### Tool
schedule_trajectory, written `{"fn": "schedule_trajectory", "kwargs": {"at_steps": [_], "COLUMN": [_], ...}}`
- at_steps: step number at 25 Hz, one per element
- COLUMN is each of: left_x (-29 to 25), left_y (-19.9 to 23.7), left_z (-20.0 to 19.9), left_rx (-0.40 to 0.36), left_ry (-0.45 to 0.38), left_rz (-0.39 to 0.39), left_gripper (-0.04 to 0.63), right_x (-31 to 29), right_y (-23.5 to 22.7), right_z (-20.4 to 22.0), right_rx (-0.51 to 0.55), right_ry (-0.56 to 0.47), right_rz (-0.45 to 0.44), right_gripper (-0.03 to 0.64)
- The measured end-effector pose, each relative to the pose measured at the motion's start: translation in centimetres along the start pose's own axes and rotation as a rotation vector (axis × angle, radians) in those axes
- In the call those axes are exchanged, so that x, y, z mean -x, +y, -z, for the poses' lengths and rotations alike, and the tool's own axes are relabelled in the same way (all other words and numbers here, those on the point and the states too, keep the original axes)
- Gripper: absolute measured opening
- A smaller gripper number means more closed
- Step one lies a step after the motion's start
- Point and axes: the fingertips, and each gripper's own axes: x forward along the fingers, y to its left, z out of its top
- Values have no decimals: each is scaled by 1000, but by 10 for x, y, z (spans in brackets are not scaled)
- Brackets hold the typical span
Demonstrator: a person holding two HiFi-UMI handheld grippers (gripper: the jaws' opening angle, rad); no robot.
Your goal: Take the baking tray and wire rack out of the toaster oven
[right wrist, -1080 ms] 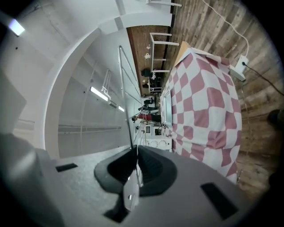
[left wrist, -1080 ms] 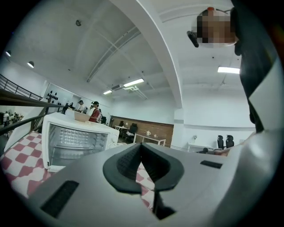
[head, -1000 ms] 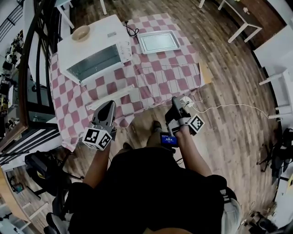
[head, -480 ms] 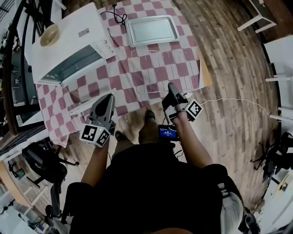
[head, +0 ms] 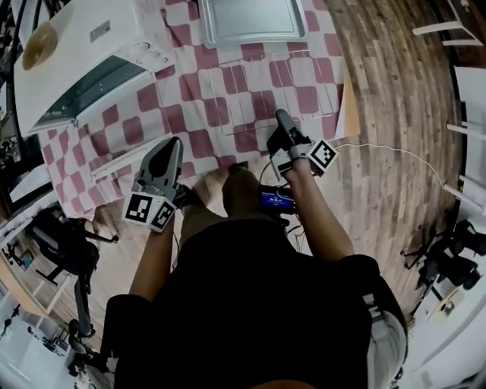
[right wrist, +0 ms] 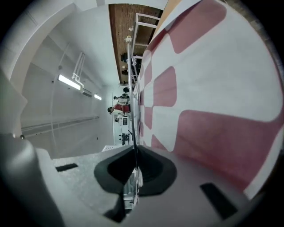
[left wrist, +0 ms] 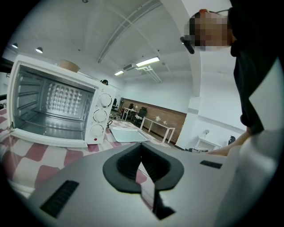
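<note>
In right claw (head: pixel 281 116), wire rack (head: pixel 273 83).

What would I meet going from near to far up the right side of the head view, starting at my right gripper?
right gripper → wire rack → baking tray

Toaster oven (head: pixel 83 45): white casing.
Bowl (head: pixel 38 34), on top of the oven: tan.
Tablecloth (head: pixel 197 114), under the oven: red-and-white check.
Baking tray (head: pixel 250 19), right of the oven: silver-grey.
Wire rack (head: pixel 277 91), beside the oven: pale metal grid.
Floor (head: pixel 380 114): brown wood planks.
Left gripper (head: pixel 175 143): grey, with black-and-white square markers.
</note>
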Motion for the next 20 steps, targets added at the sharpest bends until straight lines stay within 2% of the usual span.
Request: {"fn": "schedule_trajectory", "kwargs": {"at_steps": [4,10,16,20], "left_x": [-7,-7,0,10], "left_y": [6,5,1,-2], "left_z": [8,15,14,8], "left_rx": [8,20,28,28], "left_ry": [5,16,13,7], "left_rz": [-11,-3,25,47], "left_gripper": [-11,-11,-11,-11], "right_x": [-8,-14,-11,9], "right_y": [-8,-14,-16,-27], "right_z": [-5,1,15,18], "right_rx": [38,64,80,78], "right_ry": [3,18,37,7], "right_rz": [33,131,224,336], "right_gripper": [8,9,81,97]}}
